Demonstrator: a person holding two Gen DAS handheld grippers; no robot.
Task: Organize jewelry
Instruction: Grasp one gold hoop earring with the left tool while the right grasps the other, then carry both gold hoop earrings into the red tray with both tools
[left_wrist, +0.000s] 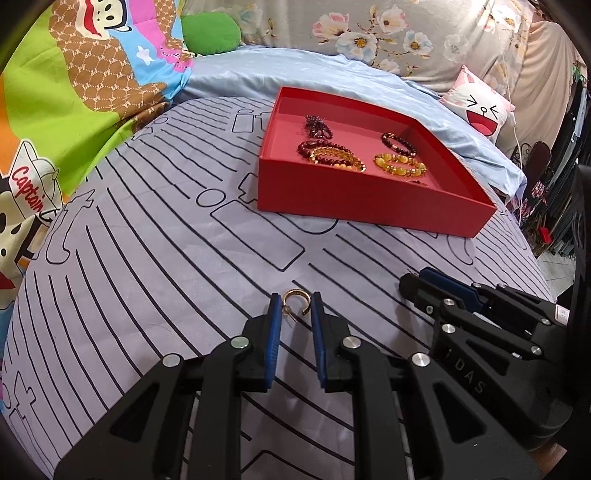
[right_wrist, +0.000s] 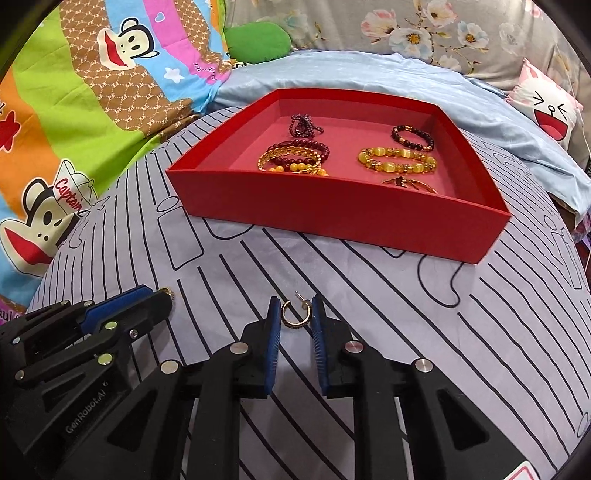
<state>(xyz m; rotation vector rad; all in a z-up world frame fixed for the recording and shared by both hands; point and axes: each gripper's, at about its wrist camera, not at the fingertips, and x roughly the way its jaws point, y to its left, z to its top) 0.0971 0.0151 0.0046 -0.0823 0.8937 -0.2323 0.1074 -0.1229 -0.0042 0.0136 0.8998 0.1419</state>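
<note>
A gold hoop earring (left_wrist: 295, 302) lies on the striped cloth between the open fingers of my left gripper (left_wrist: 294, 306). A second gold hoop earring (right_wrist: 294, 314) lies between the open fingers of my right gripper (right_wrist: 295, 312). Neither gripper touches its earring that I can tell. A red tray (left_wrist: 354, 199) beyond holds several bead bracelets, among them a yellow one (left_wrist: 400, 164) and a dark red one (left_wrist: 399, 143). The tray (right_wrist: 332, 214) also shows in the right wrist view. The right gripper (left_wrist: 436, 290) shows in the left wrist view, and the left gripper (right_wrist: 147, 299) in the right one.
The lilac striped cloth (left_wrist: 166, 266) covers a bed. A cartoon monkey blanket (left_wrist: 74, 92) lies at the left, a green cushion (left_wrist: 210, 33) at the back, a pink face pillow (left_wrist: 480, 107) at the right. The bed edge drops off at the right.
</note>
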